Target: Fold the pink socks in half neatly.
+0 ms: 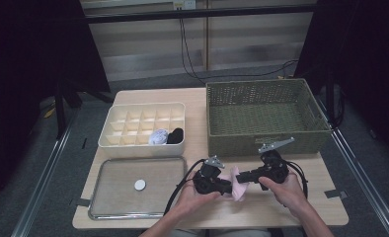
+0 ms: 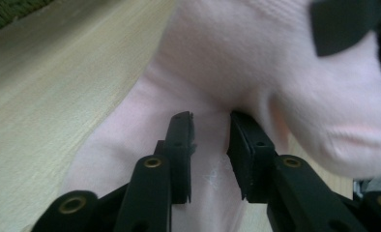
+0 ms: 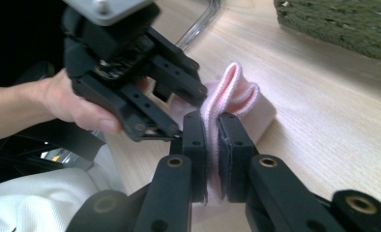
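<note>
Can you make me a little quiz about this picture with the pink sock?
1. True or false: the right gripper pinches the pink sock.
2. What lies in the divided box? A) two rolled socks B) a spoon C) nothing
3. What stands on the table behind the hands: a green basket or a bucket?

Key: 1 true; 2 A, one pale, one black; 3 the green basket.
</note>
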Action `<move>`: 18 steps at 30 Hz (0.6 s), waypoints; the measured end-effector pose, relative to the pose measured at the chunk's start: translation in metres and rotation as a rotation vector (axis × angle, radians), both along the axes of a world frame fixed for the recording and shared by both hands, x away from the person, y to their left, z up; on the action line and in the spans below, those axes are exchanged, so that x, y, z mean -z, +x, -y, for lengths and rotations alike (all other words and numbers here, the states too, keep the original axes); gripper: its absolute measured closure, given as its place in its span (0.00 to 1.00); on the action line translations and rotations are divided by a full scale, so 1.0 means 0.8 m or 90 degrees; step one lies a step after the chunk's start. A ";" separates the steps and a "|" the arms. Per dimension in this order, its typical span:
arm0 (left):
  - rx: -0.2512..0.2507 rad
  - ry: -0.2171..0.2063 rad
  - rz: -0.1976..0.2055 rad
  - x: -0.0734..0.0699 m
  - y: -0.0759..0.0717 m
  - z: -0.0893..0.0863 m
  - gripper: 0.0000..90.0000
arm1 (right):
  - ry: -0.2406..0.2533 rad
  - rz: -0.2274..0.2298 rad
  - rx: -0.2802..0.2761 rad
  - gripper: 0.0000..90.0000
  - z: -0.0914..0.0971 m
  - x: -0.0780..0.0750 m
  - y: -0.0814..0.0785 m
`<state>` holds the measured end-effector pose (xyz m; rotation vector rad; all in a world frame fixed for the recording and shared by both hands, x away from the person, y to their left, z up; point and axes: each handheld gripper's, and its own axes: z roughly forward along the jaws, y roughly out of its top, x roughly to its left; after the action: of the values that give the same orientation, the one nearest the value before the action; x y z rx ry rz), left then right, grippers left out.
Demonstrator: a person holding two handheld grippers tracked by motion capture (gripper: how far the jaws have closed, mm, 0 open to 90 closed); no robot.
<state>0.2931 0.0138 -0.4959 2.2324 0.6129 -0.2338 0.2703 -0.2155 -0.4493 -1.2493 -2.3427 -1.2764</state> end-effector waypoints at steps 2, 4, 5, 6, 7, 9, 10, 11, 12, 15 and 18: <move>-0.004 -0.023 -0.003 -0.006 0.002 -0.007 0.75 | 0.001 0.000 0.004 0.92 0.004 0.000 0.000; -0.012 -0.047 0.005 -0.016 0.004 -0.017 0.74 | -0.001 0.001 0.008 0.92 0.007 0.000 0.000; -0.016 -0.052 0.010 -0.021 0.005 -0.023 0.74 | 0.000 -0.002 0.008 0.92 0.008 0.000 0.000; -0.016 -0.053 0.010 -0.025 0.006 -0.030 0.73 | -0.002 -0.002 0.010 0.92 0.009 0.000 0.000; -0.020 -0.044 0.014 -0.029 0.007 -0.038 0.73 | -0.004 -0.002 0.011 0.92 0.009 0.001 0.000; -0.031 -0.035 0.023 -0.033 0.008 -0.056 0.72 | -0.006 0.000 0.011 0.92 0.010 0.000 0.000; -0.038 -0.033 0.025 -0.035 0.008 -0.066 0.72 | -0.006 -0.002 0.011 0.92 0.010 0.000 -0.001; -0.048 -0.028 0.033 -0.036 0.008 -0.075 0.72 | -0.007 -0.001 0.011 0.92 0.010 0.000 0.000; -0.055 -0.029 0.034 -0.036 0.007 -0.083 0.71 | -0.008 -0.001 0.012 0.92 0.009 0.000 0.000; -0.062 -0.024 0.017 -0.029 0.006 -0.100 0.68 | -0.017 -0.004 0.011 0.92 0.006 0.003 0.001; -0.065 -0.022 0.011 -0.023 0.005 -0.107 0.66 | -0.022 -0.009 0.009 0.92 0.000 0.006 0.003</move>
<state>0.2968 0.0997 -0.4777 2.1617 0.7059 -0.1727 0.2730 -0.2157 -0.4540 -1.2826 -2.3598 -1.2333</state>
